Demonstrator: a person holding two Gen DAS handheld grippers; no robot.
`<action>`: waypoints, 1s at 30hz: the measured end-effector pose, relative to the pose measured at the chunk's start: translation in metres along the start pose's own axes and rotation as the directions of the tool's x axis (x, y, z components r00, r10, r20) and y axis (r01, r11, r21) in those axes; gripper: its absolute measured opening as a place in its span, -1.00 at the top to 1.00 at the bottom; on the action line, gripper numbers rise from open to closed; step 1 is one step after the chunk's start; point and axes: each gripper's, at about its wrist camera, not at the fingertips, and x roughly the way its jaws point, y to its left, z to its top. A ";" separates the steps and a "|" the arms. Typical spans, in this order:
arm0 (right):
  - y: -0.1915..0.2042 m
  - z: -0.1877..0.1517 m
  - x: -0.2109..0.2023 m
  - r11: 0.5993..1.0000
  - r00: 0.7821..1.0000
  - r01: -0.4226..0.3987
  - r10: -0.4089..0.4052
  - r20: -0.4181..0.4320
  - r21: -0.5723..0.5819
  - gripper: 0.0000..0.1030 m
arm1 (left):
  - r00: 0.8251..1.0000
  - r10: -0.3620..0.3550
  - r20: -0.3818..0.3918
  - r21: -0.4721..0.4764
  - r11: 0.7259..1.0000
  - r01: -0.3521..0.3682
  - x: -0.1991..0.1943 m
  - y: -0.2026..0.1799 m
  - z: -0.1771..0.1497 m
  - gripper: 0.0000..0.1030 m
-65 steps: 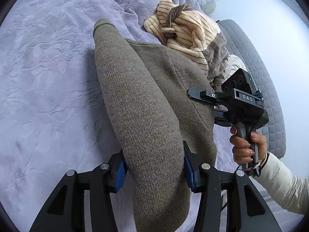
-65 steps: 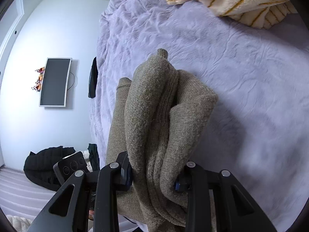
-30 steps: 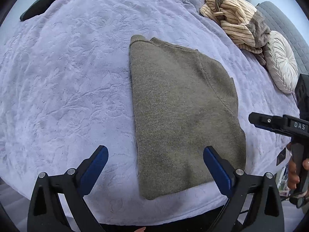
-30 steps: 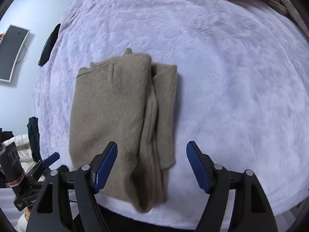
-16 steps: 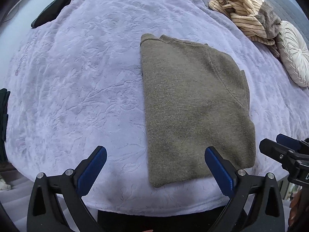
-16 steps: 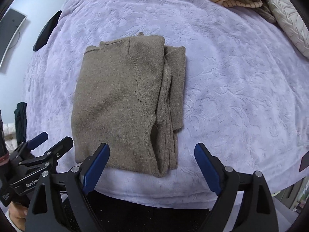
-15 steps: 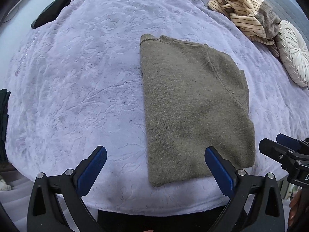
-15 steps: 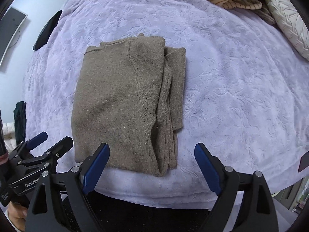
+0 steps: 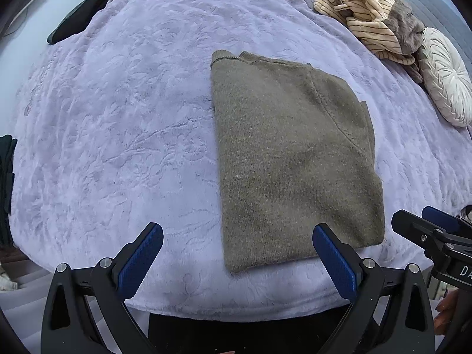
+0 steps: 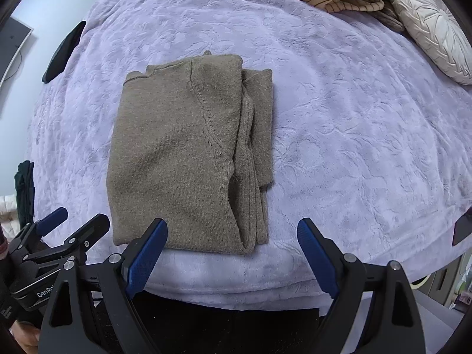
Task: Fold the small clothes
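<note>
— The brown sweater [image 9: 295,159], where is it for you?

— I see it lying folded and flat on the lilac bedspread [image 9: 118,124], in front of both my grippers. From the left gripper [image 9: 237,247] its near edge lies between the two blue pads, more toward the right pad, and it touches neither of them. From the right gripper [image 10: 233,244] the sweater [image 10: 183,159] is ahead and a little to the left of the gap. On its right side I can see the stacked edges of the folded layers.

— And the jaws?

— Both are spread wide and hold nothing. The left jaws hang over the near edge of the bed, and the right jaws do the same. In the left view the right gripper [image 9: 427,230] comes in just to the right of my right pad, also with its fingers apart.

— What else is on the bed?

— Far ahead and to the right of the jaws there is a striped cream garment [image 9: 360,14] in a heap, with a round pleated cushion [image 9: 445,73] just beside it. Far ahead to the left, at the edge of the bedspread, lies a dark flat object [image 9: 79,14]; I cannot tell what it is.
</note>
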 end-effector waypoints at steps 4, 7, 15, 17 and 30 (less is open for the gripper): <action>0.001 -0.001 -0.001 1.000 1.000 0.011 -0.011 0.001 0.002 -0.78 | 1.000 0.010 0.000 0.004 1.000 -0.010 -0.002 0.000 0.000 -0.97; 0.002 -0.001 -0.002 1.000 1.000 0.014 -0.014 -0.003 0.002 -0.78 | 1.000 0.015 -0.003 0.005 1.000 -0.015 -0.003 0.001 -0.001 -0.97; 0.006 -0.003 -0.002 1.000 1.000 0.024 -0.024 -0.007 -0.006 -0.78 | 1.000 0.021 -0.004 0.003 1.000 -0.021 -0.005 0.002 -0.002 -0.97; 0.007 -0.004 -0.002 1.000 1.000 0.025 -0.025 -0.006 -0.006 -0.78 | 1.000 0.021 -0.004 0.002 1.000 -0.021 -0.005 0.003 -0.002 -0.97; 0.007 -0.003 -0.006 0.999 0.999 0.038 -0.038 -0.005 -0.008 -0.78 | 1.000 0.029 -0.010 0.004 1.000 -0.029 -0.006 0.005 -0.002 -0.97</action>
